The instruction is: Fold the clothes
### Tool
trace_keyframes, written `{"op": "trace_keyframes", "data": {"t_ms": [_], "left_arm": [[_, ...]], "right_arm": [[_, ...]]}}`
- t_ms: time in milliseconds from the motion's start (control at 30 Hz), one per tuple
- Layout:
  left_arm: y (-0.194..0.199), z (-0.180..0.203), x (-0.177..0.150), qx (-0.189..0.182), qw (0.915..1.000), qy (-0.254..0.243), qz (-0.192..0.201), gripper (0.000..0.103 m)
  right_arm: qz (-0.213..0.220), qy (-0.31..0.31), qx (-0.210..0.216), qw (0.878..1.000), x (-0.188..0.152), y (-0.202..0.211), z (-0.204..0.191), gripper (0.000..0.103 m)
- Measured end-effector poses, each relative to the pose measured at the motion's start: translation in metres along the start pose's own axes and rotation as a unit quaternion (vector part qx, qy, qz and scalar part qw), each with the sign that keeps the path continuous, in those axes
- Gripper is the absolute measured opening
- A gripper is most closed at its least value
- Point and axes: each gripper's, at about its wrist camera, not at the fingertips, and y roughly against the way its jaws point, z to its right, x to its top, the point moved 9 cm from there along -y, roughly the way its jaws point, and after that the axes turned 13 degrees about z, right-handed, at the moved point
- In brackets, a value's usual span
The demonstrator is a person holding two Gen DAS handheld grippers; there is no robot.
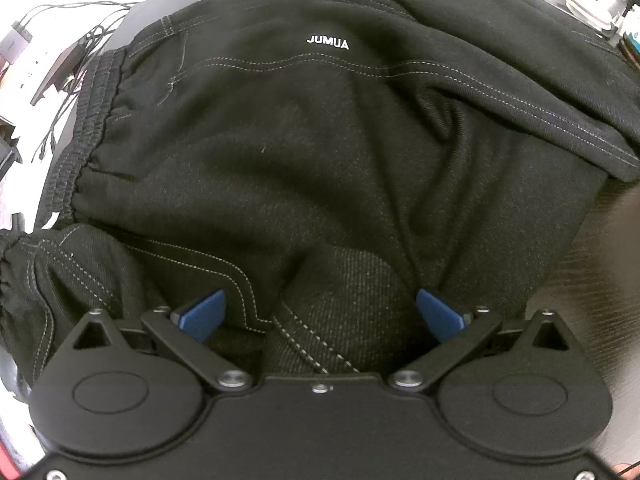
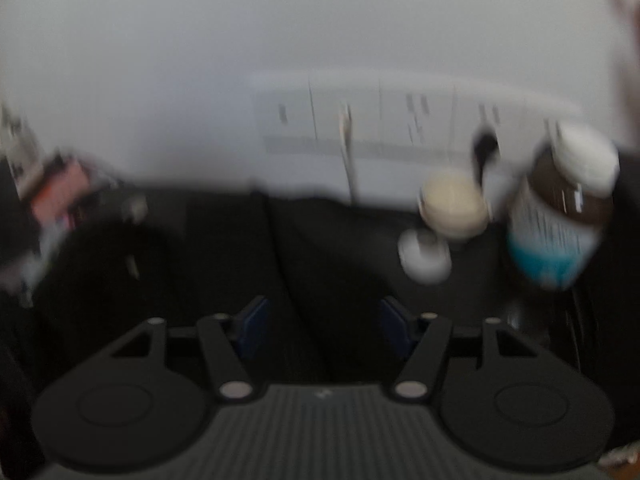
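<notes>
While the left gripper point(image 1: 320, 312) points steeply down, its wrist camera is pretty much filled with the black pants point(image 1: 304, 152), which lie spread over a dark table point(image 1: 592, 264). Its two blue pads point(image 1: 204, 314) stand wide apart with bunched fabric and a stitched seam sitting between them, but they aren't pinching any of it as far as I can see. You can read a small white JUMUA logo point(image 1: 327, 43) near the top of the garment, the elastic waistband point(image 1: 86, 136) runs down the left side, and one folded-over part of the fabric lies across the upper right. Some cables point(image 1: 76, 40) trail off the table edge at the upper left.

Over on the right wrist view everything is smeared with blur. The right gripper point(image 2: 326, 328) has its pads apart too, nothing between them, just dark cloth below. Off to the right there's a brown bottle point(image 2: 560, 216) with a white cap and a blue label, plus a beige round lid point(image 2: 454, 204) just beside it. White cabinets point(image 2: 380, 120) sit in the background.
</notes>
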Motion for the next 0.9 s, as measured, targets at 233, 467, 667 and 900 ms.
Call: {"op": "trace_keyframes", "data": {"t_ms": [233,467,667,900], "left_arm": [[0.000,0.000,0.000,0.001,1.0000,-0.001,0.000,0.103],[0.000,0.000,-0.001,0.002,1.0000,-0.006,0.001,0.103],[0.001,0.002,0.000,0.007,1.0000,-0.004,-0.001,0.103],[0.001,0.003,0.000,0.007,1.0000,-0.005,-0.004,0.103]], "right_arm": [[-0.018,0.129,0.008,0.991,-0.057,-0.017,-0.035,0.094],[-0.035,0.060,-0.047,0.997,-0.024,-0.027,-0.004,0.015],[0.133,-0.064,-0.042,0.988,0.107,-0.017,0.002,0.011],[0.164,-0.025,-0.095,0.982,0.112,-0.039,-0.009,0.070]]}}
